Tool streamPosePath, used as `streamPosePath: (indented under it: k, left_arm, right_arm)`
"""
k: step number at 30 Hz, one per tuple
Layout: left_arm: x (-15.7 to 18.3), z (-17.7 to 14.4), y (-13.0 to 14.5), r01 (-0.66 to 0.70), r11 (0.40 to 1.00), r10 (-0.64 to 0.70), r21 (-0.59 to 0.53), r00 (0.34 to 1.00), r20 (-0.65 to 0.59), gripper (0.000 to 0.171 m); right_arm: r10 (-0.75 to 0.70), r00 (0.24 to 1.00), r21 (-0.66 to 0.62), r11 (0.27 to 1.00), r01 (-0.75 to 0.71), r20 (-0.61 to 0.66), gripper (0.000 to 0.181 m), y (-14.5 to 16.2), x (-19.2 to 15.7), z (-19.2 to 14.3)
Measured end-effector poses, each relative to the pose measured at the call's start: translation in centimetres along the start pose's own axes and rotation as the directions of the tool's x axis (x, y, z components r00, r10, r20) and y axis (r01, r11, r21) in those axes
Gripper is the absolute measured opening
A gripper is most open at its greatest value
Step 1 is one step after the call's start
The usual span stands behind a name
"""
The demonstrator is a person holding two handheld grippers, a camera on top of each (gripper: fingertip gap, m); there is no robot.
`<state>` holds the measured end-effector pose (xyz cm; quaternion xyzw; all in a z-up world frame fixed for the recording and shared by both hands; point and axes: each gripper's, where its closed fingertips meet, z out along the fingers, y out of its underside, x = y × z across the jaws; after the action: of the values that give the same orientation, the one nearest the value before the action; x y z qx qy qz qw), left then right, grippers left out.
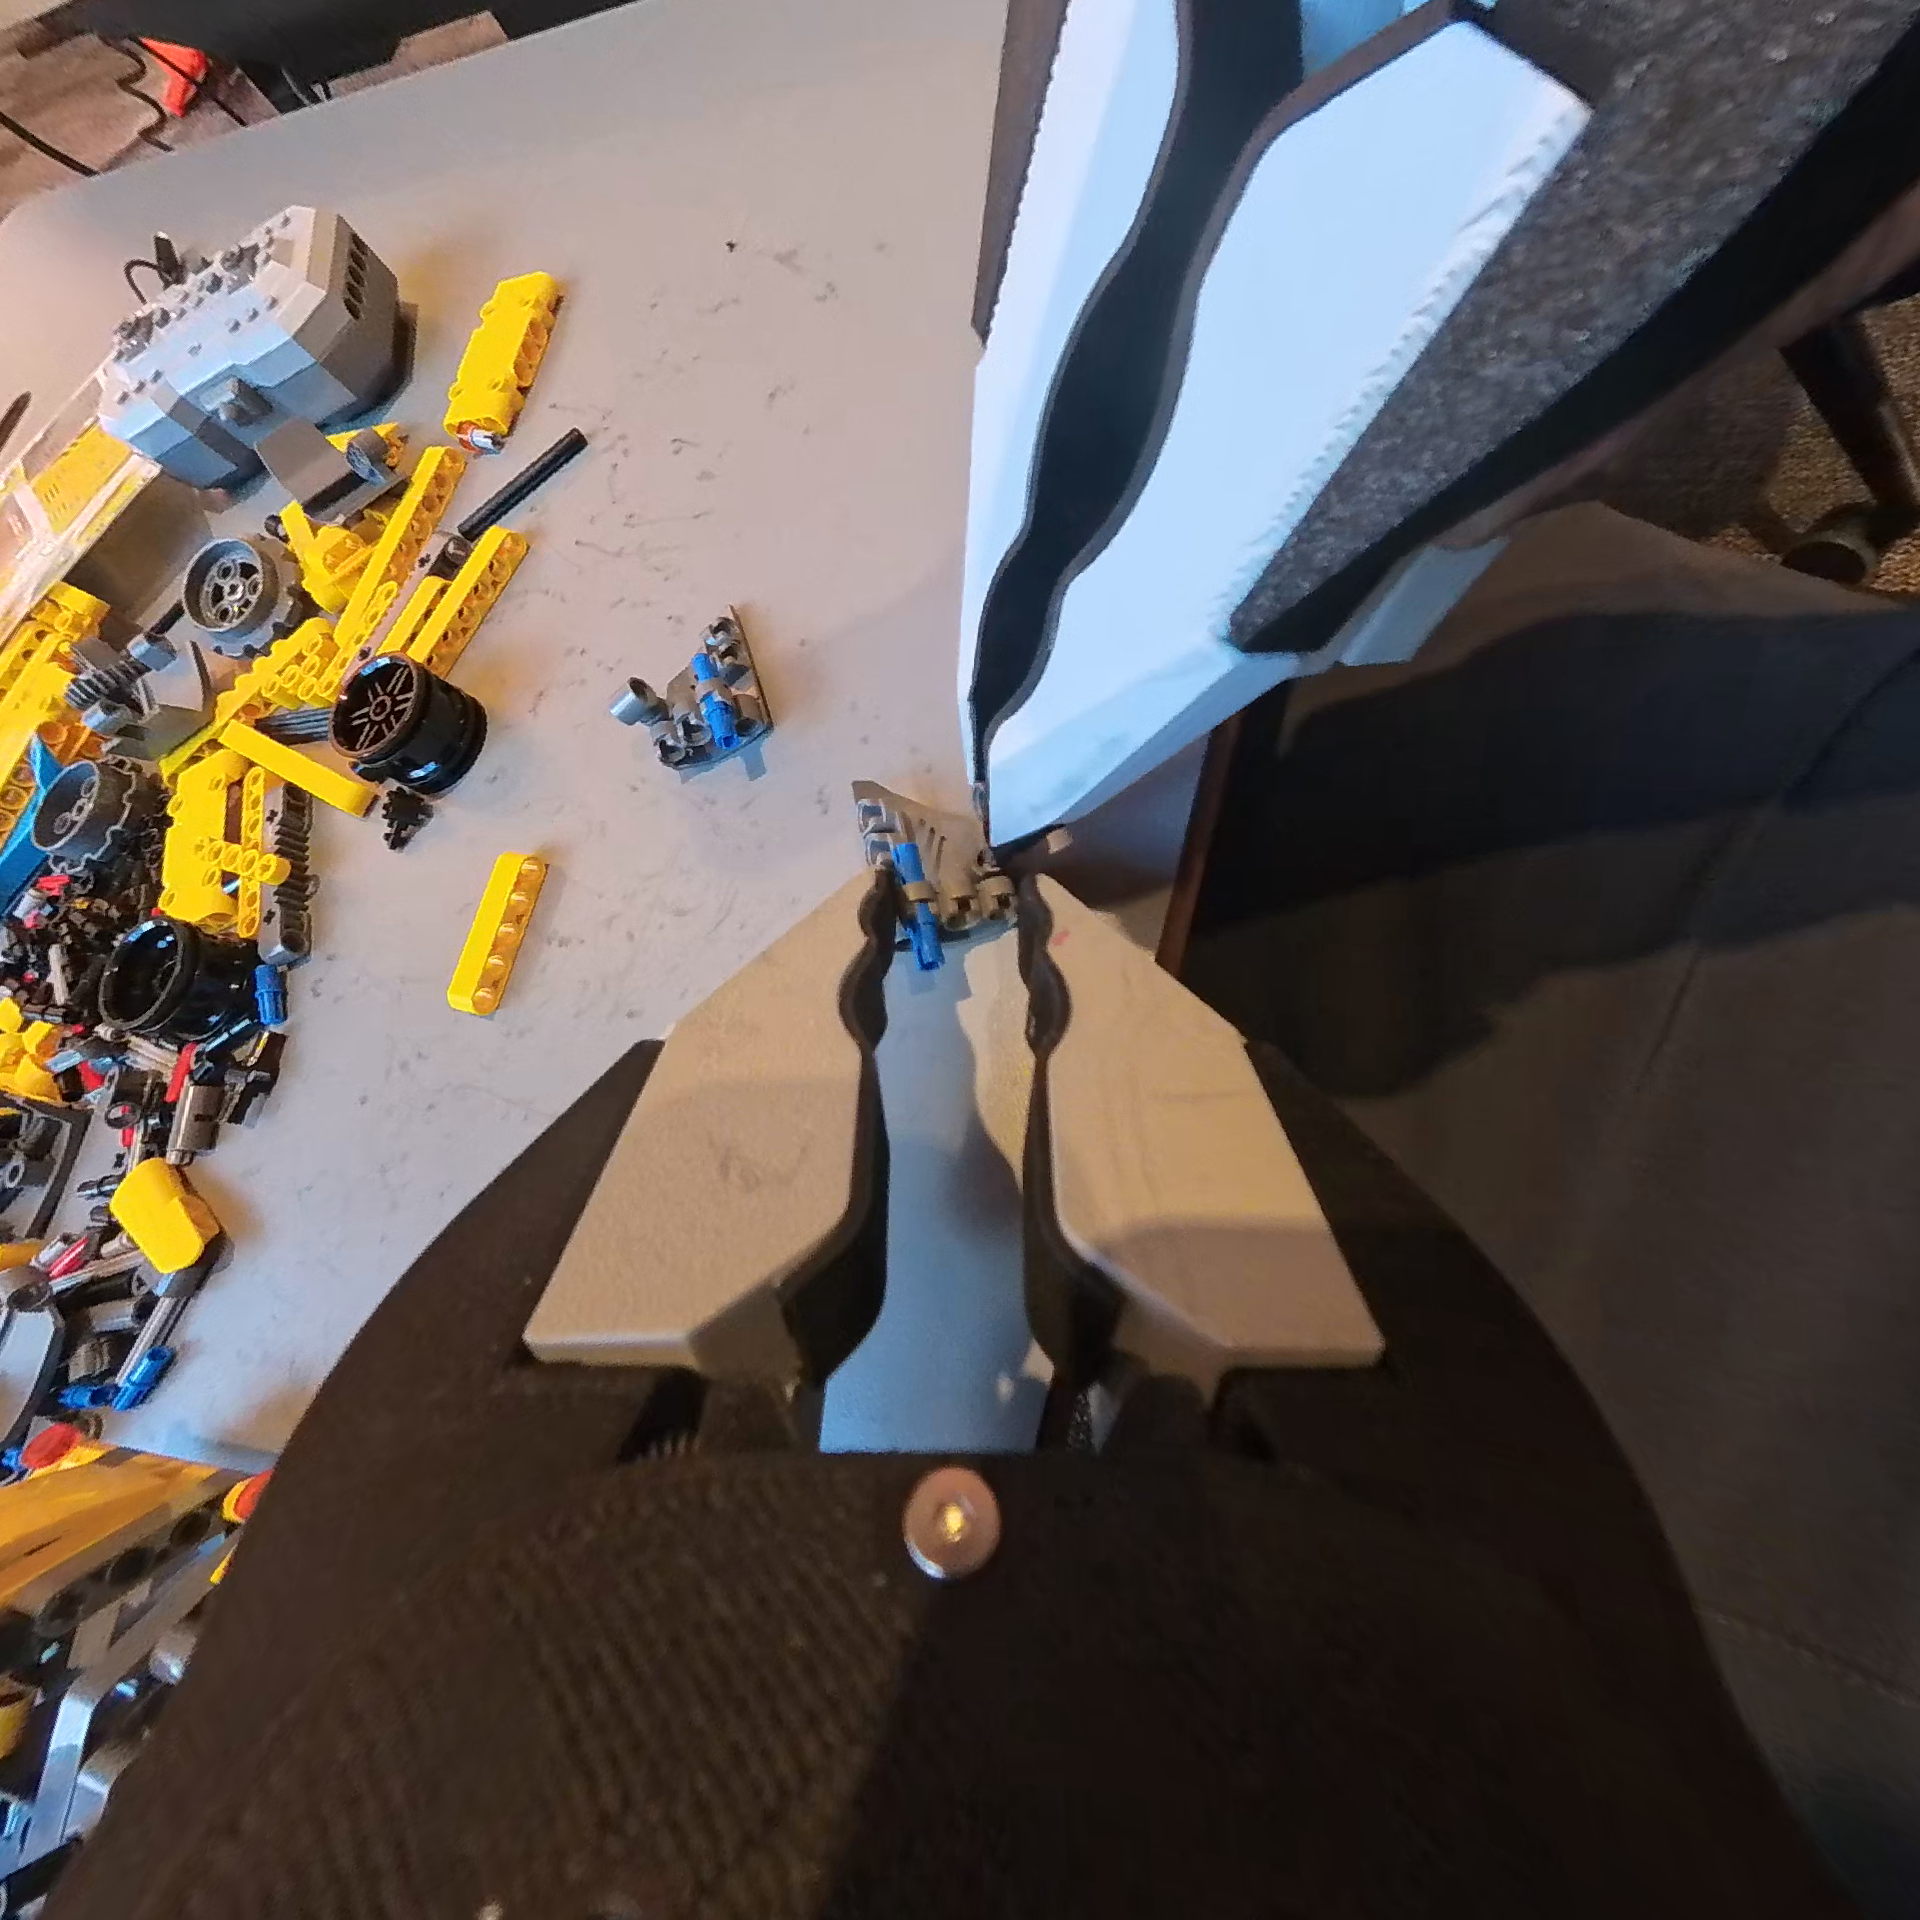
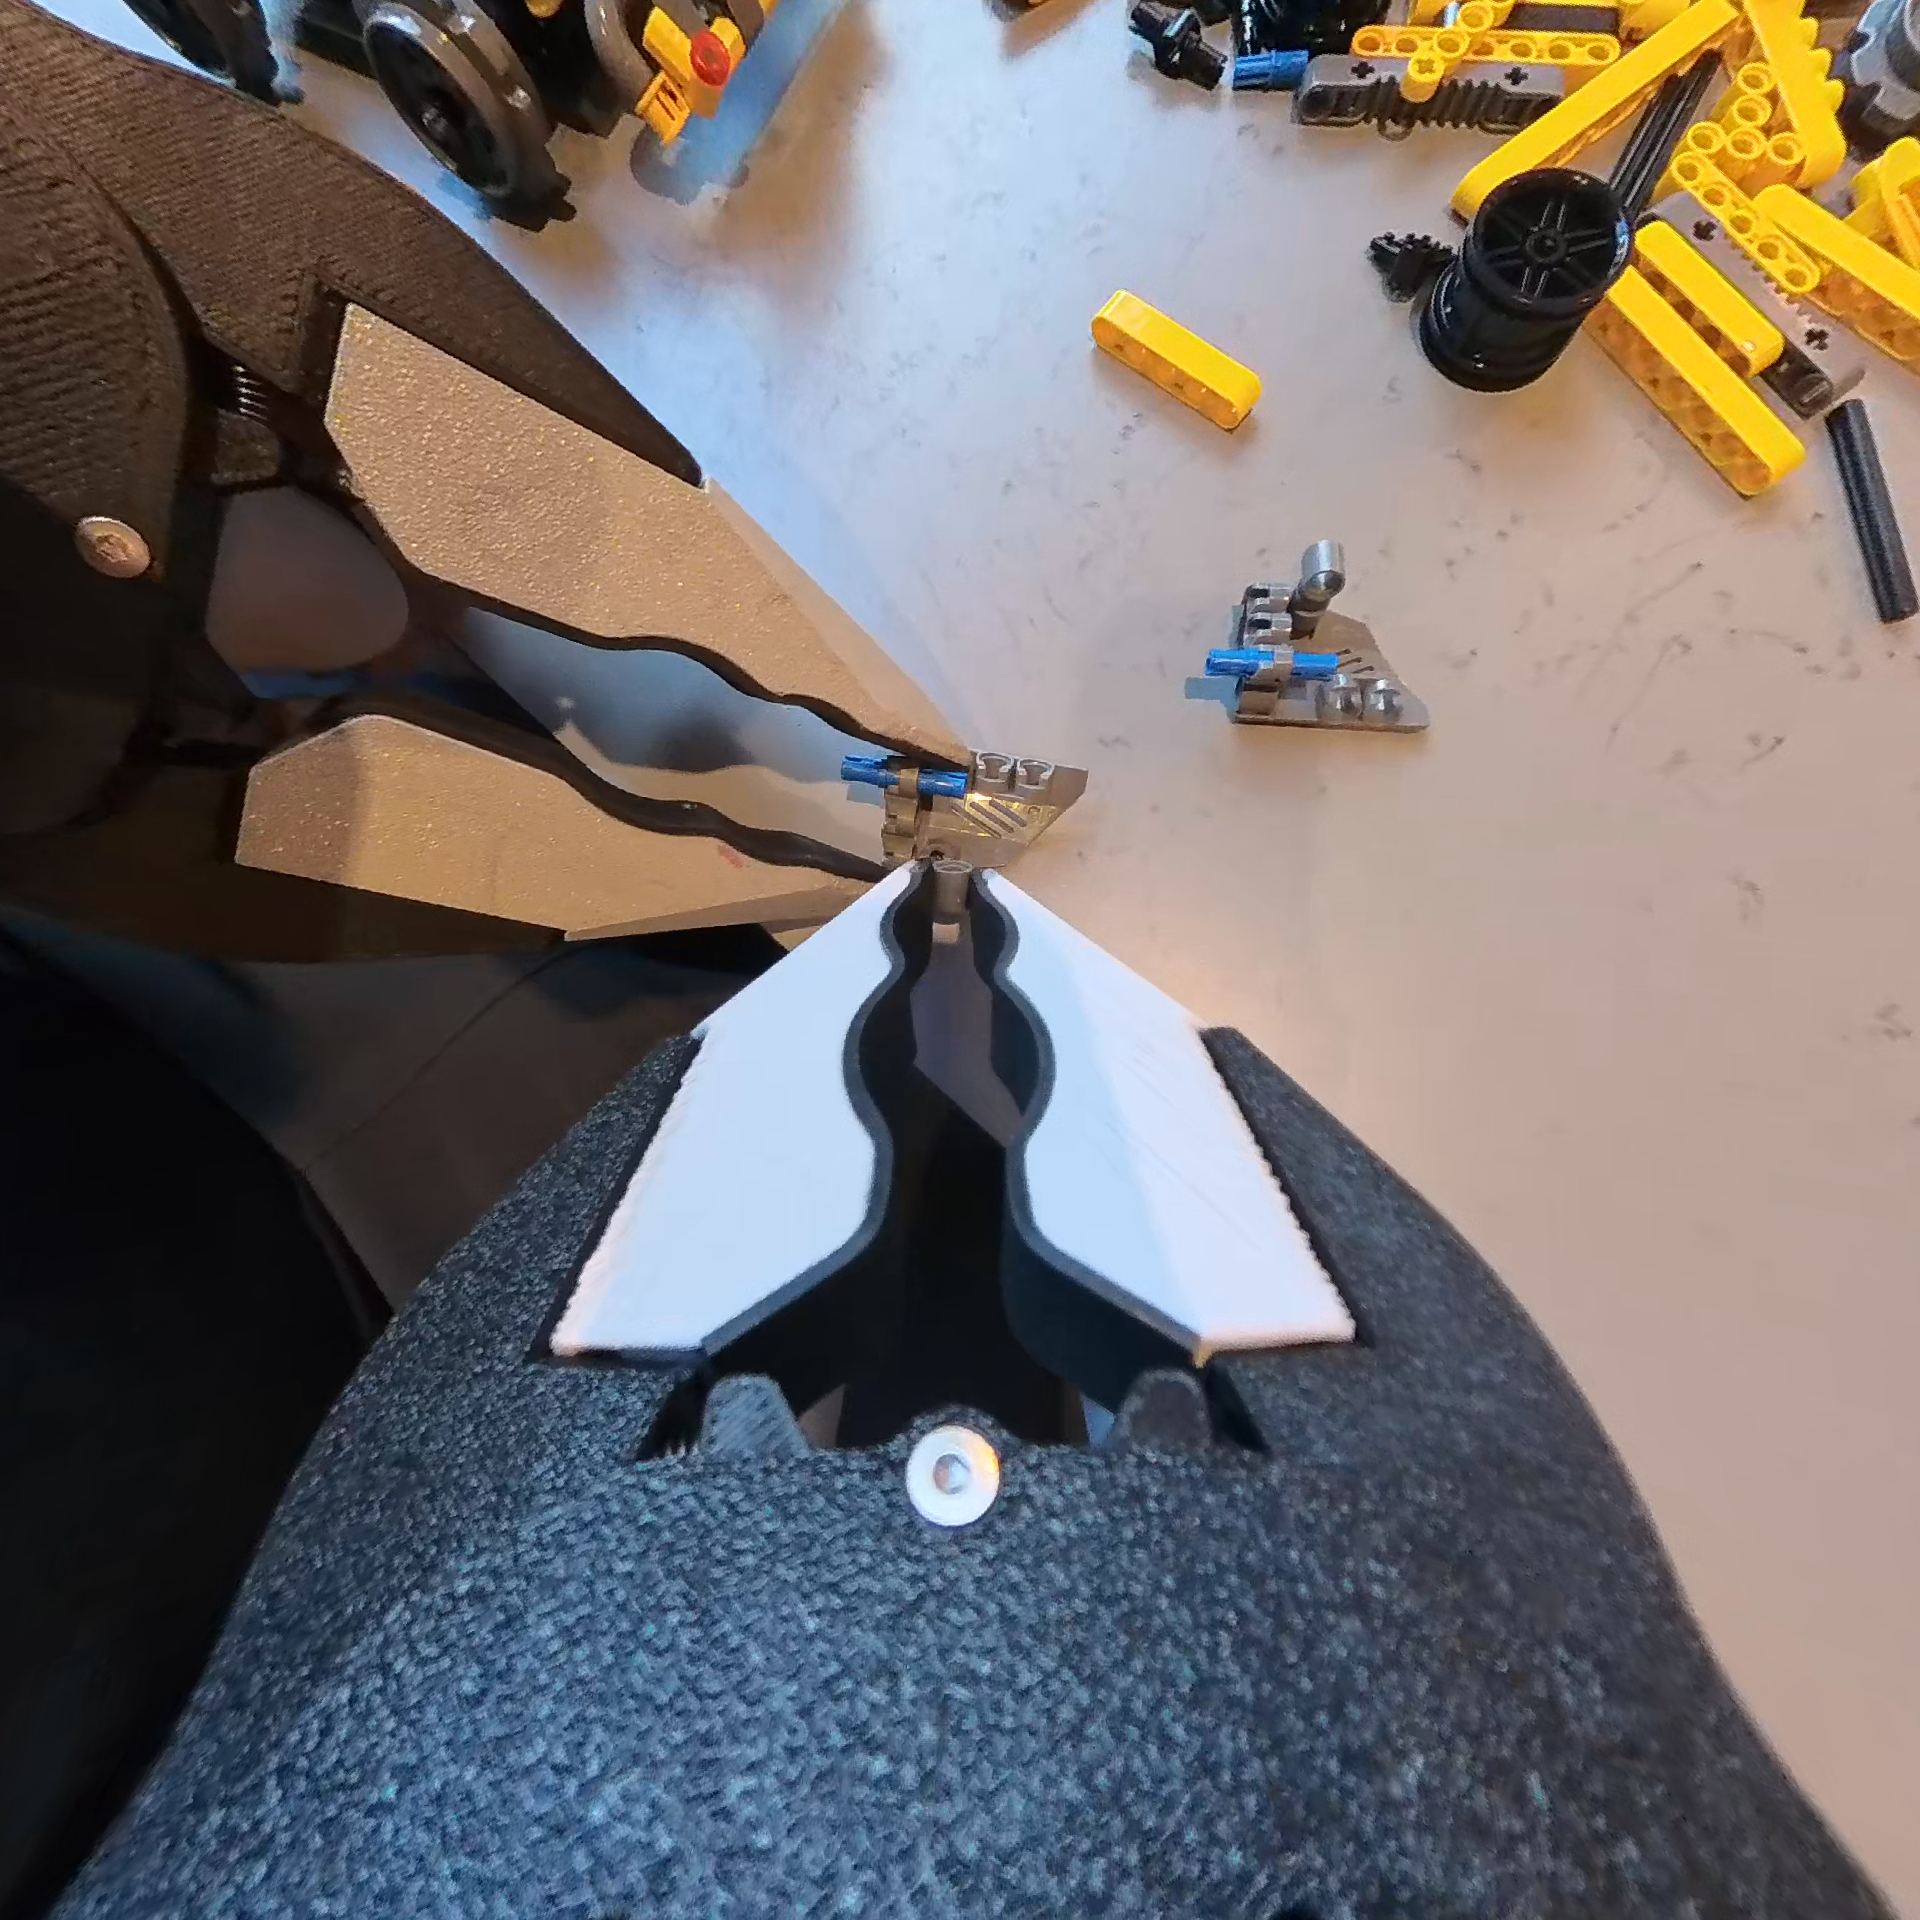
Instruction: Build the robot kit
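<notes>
Grey wedge plate (image 1: 925,847) with a blue pin (image 1: 916,914) sits pinched at my left gripper (image 1: 951,883) tips, just above the table (image 1: 727,208) edge, well apart from the yellow brick pile (image 1: 343,623). My right gripper (image 2: 943,878) is nearly closed on a small grey peg (image 2: 948,896) touching that plate. A matching plate (image 2: 1314,670) nearby already carries its peg.

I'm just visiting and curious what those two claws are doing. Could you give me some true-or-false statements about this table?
1. The grey-fingered left gripper pinches a small grey wing-shaped brick assembly with a blue pin. True.
2. The white-fingered right gripper hangs far from that assembly. False: its tips meet it, closed on a small grey peg.
3. A second similar grey assembly lies alone on the white table. True.
4. The loose short beam is red. False: yellow.
</notes>
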<state>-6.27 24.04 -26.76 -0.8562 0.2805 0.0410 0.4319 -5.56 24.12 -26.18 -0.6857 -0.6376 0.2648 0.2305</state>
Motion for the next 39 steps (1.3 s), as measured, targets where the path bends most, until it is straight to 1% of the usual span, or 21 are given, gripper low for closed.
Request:
streamPosePath:
  k: [4,8,13,17,20,23,26,30,35,39]
  left_arm:
    - [0.0,0.0,0.0,0.0,1.0,0.0,0.0,1.0,0.001,0.021]
    - [0.01,0.01,-0.01,0.0,1.0,0.0,0.0,1.0,0.0,0.021]
    - [-0.07,0.01,0.0,0.005,1.0,-0.005,-0.002,1.0,0.012,0.021]
    - [-0.07,0.0,0.01,0.006,1.0,-0.006,-0.002,1.0,0.015,0.021]
    - [-0.07,0.01,0.02,0.008,1.0,-0.008,-0.002,1.0,0.014,0.022]
    - [-0.12,0.01,0.03,0.014,1.0,-0.014,-0.004,1.0,0.017,0.022]
    - [-0.17,0.02,0.05,0.019,1.0,-0.018,-0.005,1.0,0.018,0.022]
    - [-0.2,0.02,0.05,0.024,1.0,-0.024,-0.005,0.999,0.022,0.021]
    - [-0.22,0.02,0.07,0.024,1.0,-0.023,-0.008,0.999,0.028,0.021]
    - [-0.31,0.02,0.08,0.025,1.0,-0.024,-0.009,0.999,0.036,0.021]
  right_arm:
    - [-0.026,0.999,-0.006,1.0,0.025,-0.03,0.007,0.03,0.01,0.0]
    - [-0.065,0.996,-0.047,0.997,0.062,-0.053,0.006,0.0,0.03,-0.04]
    - [-0.053,0.998,-0.115,0.992,0.049,-0.027,0.007,0.02,0.07,0.05]
    - [-0.026,0.999,-0.181,0.983,0.031,0.027,0.006,0.08,0.05,0.08]
    - [-0.047,0.997,-0.235,0.97,0.06,0.06,0.006,0.04,0.07,0.08]
    - [-0.069,0.996,-0.267,0.96,0.083,0.061,0.006,-0.11,0.1,0.18]
    - [-0.106,0.994,-0.247,0.963,0.105,0.005,0.006,-0.19,0.12,0.24]
    - [-0.142,0.987,-0.182,0.975,0.126,-0.078,0.006,-0.29,0.11,0.25]
    - [-0.217,0.957,-0.123,0.973,0.195,-0.193,0.006,-0.34,0.08,0.23]
    - [-0.232,0.947,-0.1,0.972,0.215,-0.222,0.006,-0.48,0.09,0.3]
